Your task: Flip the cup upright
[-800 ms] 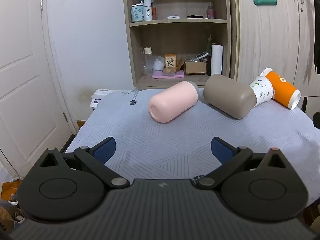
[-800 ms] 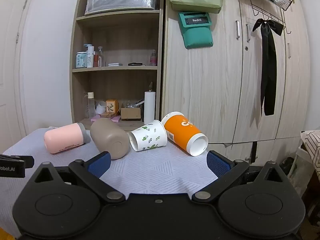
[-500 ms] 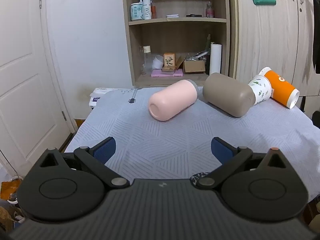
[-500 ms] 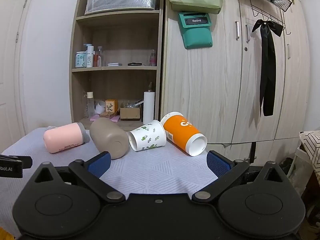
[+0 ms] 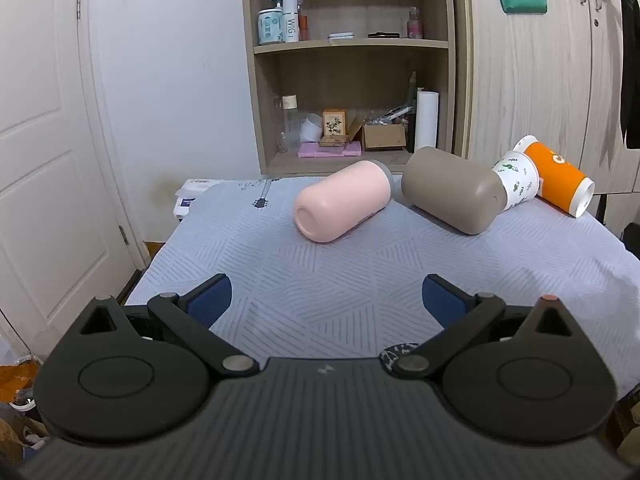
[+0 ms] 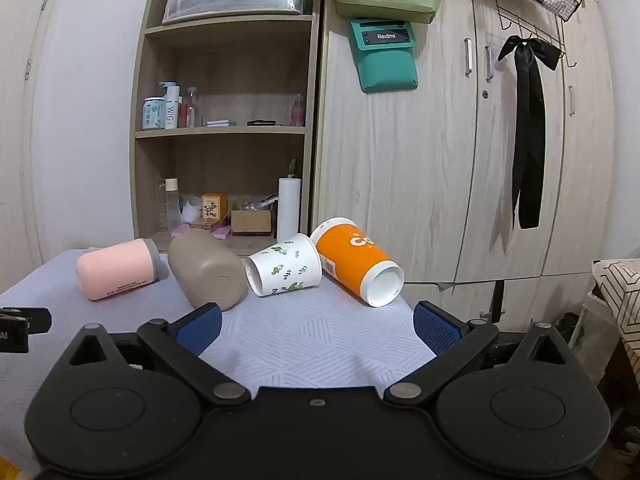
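Four cups, all lying on their sides in a row across the far part of the bench [image 5: 360, 288], which is covered w/ a grey patterned cloth. None upright yet.

Count: 1 smooth pink plastic tumbler [image 5: 342, 206], 1 taupe matte tumbler [image 5: 452, 196], 1 white paper cup w/ green leaf print [image 6: 286, 270], 1 orange paper cup w/ white rim [image 6: 354, 266].

Left claw [image 5: 326, 300]: spread wide, nothing in it, low over the near edge. Pink tumbler sits ahead & about centred on it; long axis runs diagonal, closed base toward the claw and to the left, mouth end far-right, almost touching the taupe one.

Right claw [image 6: 316, 326]: also wide open, empty. Leaf cup and orange cup lie ahead of it, leaf cup's rim against the orange one's top end. Both point their smaller closed ends toward the cam; orange axis slants near-right.

Judgement: left is nearer pink/taupe, right nearer the paper pair. Either grasp needs the fingers across the cup's axis, so some wrist turn first.
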`<state>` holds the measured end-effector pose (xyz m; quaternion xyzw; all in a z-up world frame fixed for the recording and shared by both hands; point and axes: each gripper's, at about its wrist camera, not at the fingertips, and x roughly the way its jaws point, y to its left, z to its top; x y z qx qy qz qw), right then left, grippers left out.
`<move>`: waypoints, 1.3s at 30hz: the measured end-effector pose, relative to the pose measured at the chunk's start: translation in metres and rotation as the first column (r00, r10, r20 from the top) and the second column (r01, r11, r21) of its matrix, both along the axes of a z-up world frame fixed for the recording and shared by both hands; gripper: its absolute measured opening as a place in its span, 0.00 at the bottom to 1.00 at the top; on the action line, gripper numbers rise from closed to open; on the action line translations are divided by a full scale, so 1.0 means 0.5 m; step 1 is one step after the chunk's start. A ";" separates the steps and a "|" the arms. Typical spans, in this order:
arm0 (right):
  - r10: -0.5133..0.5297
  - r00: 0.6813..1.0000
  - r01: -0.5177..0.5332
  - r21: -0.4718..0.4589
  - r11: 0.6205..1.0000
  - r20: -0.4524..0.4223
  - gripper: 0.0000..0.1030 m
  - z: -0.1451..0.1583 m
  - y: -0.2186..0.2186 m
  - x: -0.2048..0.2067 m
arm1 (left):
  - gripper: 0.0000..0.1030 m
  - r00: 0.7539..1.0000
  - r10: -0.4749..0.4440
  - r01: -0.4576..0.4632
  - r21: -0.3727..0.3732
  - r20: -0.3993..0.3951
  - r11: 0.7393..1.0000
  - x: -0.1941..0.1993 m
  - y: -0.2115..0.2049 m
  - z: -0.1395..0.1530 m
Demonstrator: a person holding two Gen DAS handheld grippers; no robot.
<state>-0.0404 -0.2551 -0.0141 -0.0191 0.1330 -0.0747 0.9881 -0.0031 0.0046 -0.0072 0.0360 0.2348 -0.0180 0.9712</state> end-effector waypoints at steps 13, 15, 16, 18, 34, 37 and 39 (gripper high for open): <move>-0.045 0.997 0.044 0.005 0.999 0.061 1.00 -0.008 -0.014 -0.001 | 1.00 0.989 -0.030 0.041 -0.075 0.144 0.996 -0.040 0.015 0.026; -0.050 0.997 0.050 0.004 0.999 0.063 1.00 -0.007 -0.015 -0.002 | 1.00 0.990 -0.032 0.045 -0.091 0.136 0.995 -0.036 0.020 0.025; -0.051 0.997 0.051 0.006 0.999 0.063 1.00 -0.007 -0.017 -0.001 | 1.00 0.991 -0.034 0.046 -0.097 0.127 0.994 -0.033 0.022 0.025; -0.053 0.997 0.053 0.008 0.999 0.061 1.00 -0.007 -0.019 -0.001 | 1.00 0.993 -0.034 0.045 -0.103 0.111 0.994 -0.026 0.020 0.021; -0.049 0.998 0.049 -0.002 0.999 0.050 1.00 -0.013 -0.016 0.000 | 1.00 0.996 -0.033 0.041 -0.104 0.081 0.994 -0.020 0.022 0.009; -0.047 0.998 0.048 -0.005 0.999 0.045 1.00 -0.013 -0.015 0.000 | 1.00 0.997 -0.037 0.043 -0.099 0.066 0.994 -0.016 0.021 0.006; -0.047 0.998 0.047 -0.007 0.999 0.042 1.00 -0.014 -0.014 0.001 | 1.00 0.998 -0.040 0.045 -0.100 0.050 0.994 -0.013 0.021 0.004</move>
